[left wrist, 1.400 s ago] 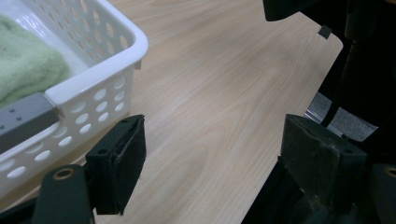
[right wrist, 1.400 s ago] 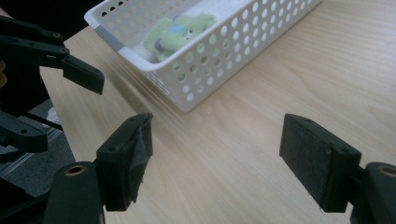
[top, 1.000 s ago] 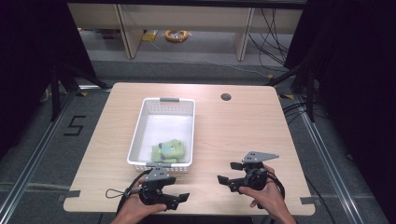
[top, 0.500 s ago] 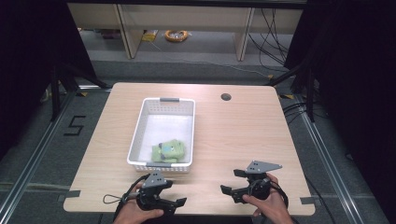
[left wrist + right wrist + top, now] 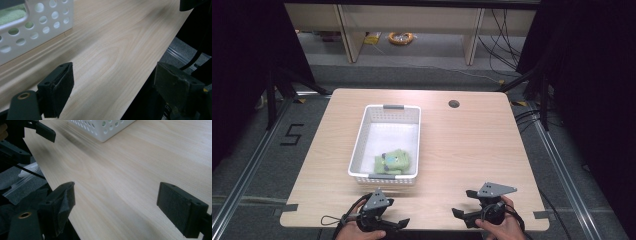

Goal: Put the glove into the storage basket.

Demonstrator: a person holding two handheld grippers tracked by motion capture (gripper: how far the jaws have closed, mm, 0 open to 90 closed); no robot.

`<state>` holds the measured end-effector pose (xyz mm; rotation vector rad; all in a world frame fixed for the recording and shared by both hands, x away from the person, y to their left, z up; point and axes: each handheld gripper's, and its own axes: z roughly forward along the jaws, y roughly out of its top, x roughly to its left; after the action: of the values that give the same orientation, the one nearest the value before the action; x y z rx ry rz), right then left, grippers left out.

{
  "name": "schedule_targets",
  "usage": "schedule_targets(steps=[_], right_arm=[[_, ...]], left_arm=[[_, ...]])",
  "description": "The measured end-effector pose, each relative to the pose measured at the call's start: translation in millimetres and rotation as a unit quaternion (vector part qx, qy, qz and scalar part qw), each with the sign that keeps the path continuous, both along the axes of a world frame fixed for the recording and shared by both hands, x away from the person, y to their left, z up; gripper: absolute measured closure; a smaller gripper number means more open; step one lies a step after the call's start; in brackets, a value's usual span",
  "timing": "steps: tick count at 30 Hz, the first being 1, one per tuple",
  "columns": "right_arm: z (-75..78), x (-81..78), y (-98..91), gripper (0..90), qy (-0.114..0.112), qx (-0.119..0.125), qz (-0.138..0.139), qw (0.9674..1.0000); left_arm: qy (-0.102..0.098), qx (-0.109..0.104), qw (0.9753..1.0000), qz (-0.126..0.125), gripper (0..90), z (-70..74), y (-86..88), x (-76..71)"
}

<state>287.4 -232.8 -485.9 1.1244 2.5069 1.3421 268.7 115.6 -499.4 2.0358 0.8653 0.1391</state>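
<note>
A white perforated basket (image 5: 358,145) stands left of centre on the wooden table, with a green plush toy (image 5: 393,161) in its near end. My left gripper (image 5: 394,226) is low over the table's near edge, just in front of the basket, jaws pointing right. Its jaws have just been opening, and nothing is between them (image 5: 112,82). The basket wall (image 5: 37,27) and the green toy (image 5: 12,16) lie to its upper left. My right gripper (image 5: 463,202) points left near the front edge, open and empty (image 5: 116,205), facing the left gripper (image 5: 45,131) and the basket corner (image 5: 105,127).
The table (image 5: 472,145) has a small dark cable hole (image 5: 454,104) near its far edge. Behind it stands low shelving with an orange coil (image 5: 400,37). The front edge (image 5: 47,182) drops to dark floor beneath both grippers.
Both hands have drawn back toward the table's near edge and sunk a little. The left gripper's jaws stand slightly wider.
</note>
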Motion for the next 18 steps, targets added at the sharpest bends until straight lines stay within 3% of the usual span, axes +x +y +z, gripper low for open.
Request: schedule_targets(steps=[1, 2, 3, 5, 6, 7, 8, 9, 12, 16, 18], right_arm=[[-2.7, 1.9, -1.1, 15.9, -0.017, 0.0, 0.013, 0.9998], [-2.9, -0.3, -2.2, 15.9, -0.016, -0.007, 0.009, 0.9998], [-3.9, -2.0, -3.3, 15.9, -0.014, -0.008, 0.014, 0.9998], [-6.2, -3.2, -3.6, 15.9, -0.023, -0.014, 0.014, 0.9995], [-6.2, -3.2, -3.6, 15.9, -0.023, -0.014, 0.014, 0.9995], [-6.3, -7.2, -3.0, 15.9, -0.018, -0.01, 0.002, 0.9998], [-7.4, -7.0, -4.5, 15.9, -0.023, -0.011, 0.011, 0.9996], [-8.2, -9.3, -4.9, 15.9, -0.019, -0.014, 0.017, 0.9996], [-8.5, -13.5, -4.8, 16.0, -0.025, -0.022, 0.005, 0.9995], [-9.6, -17.1, -5.8, 15.9, -0.029, -0.034, 0.002, 0.999], [-9.9, -20.6, -5.4, 15.9, -0.016, -0.036, -0.004, 0.9992]], left_arm=[[0.0, 0.002, 1.0, -0.001, 15.7, 0.0, 0.2, -0.9], [-0.001, 0.019, 0.9998, -0.002, 15.7, -0.3, 2.0, -0.8], [0.001, 0.007, 1.0, 0.004, 15.7, -1.5, -0.4, -3.2], [-0.003, 0.031, 0.9995, -0.009, 15.7, -3.5, -0.8, -5.8], [-0.003, 0.031, 0.9995, -0.009, 15.7, -3.5, -0.8, -5.8], [-0.005, 0.018, 0.9998, -0.005, 15.7, -5.4, -3.9, -8.0], [0.001, 0.031, 0.9995, -0.007, 15.7, -5.7, -3.5, -8.7], [-0.008, 0.042, 0.9989, -0.02, 15.7, -6.2, -3.3, -9.4], [0.003, 0.042, 0.999, -0.016, 15.7, -7.8, -5.4, -12.2], [0.003, 0.044, 0.9989, -0.015, 15.8, -9.9, -8.3, -15.4], [0.002, 0.042, 0.9988, -0.024, 15.8, -9.9, -8.5, -15.8]])
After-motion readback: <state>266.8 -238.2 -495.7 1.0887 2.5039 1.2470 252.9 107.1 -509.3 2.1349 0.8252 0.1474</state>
